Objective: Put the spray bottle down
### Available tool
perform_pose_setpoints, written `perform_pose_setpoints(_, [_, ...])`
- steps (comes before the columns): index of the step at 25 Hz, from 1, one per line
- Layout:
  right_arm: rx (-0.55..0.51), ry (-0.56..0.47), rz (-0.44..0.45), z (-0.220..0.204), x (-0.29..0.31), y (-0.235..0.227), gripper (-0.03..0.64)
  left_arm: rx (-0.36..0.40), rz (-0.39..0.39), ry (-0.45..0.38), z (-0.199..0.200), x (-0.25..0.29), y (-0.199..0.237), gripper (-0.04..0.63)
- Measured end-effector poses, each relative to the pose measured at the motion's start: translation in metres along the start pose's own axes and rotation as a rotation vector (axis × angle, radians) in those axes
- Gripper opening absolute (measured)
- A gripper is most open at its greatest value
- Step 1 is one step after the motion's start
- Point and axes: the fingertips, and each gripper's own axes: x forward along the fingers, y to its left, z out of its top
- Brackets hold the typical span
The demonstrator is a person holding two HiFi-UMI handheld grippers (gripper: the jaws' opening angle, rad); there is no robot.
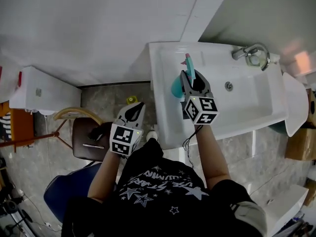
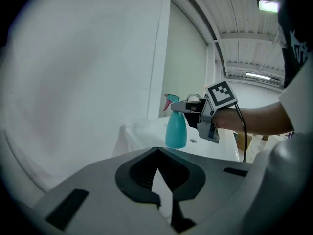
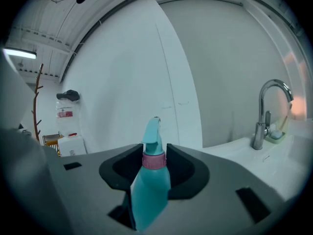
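A teal spray bottle [image 1: 177,87] with a pink collar hangs upright over the left rim of the white sink [image 1: 162,83]. My right gripper [image 1: 190,76] is shut on its neck. In the right gripper view the bottle [image 3: 151,180] stands between the jaws of the right gripper [image 3: 146,207], nozzle pointing away. From the left gripper view I see the bottle [image 2: 176,129] and the right gripper [image 2: 190,109] above the sink edge. My left gripper [image 1: 133,111] hangs to the left of the sink over the floor; its jaws [image 2: 164,199] are together with nothing in them.
A chrome faucet [image 1: 252,53] stands at the sink's far right end, also in the right gripper view [image 3: 266,112]. A brown stool [image 1: 86,138], a white box [image 1: 42,90] and a blue bucket [image 1: 69,191] stand on the floor at the left. A white wall runs behind.
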Motion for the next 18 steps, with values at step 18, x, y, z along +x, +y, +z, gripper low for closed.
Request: perform_pose_setpoints(18, [-0.047,-0.083,-0.031,-0.012,0.086,0.005,0.160,-0.033,-0.028,0.089,-0.012,0.038,0.033,0.015])
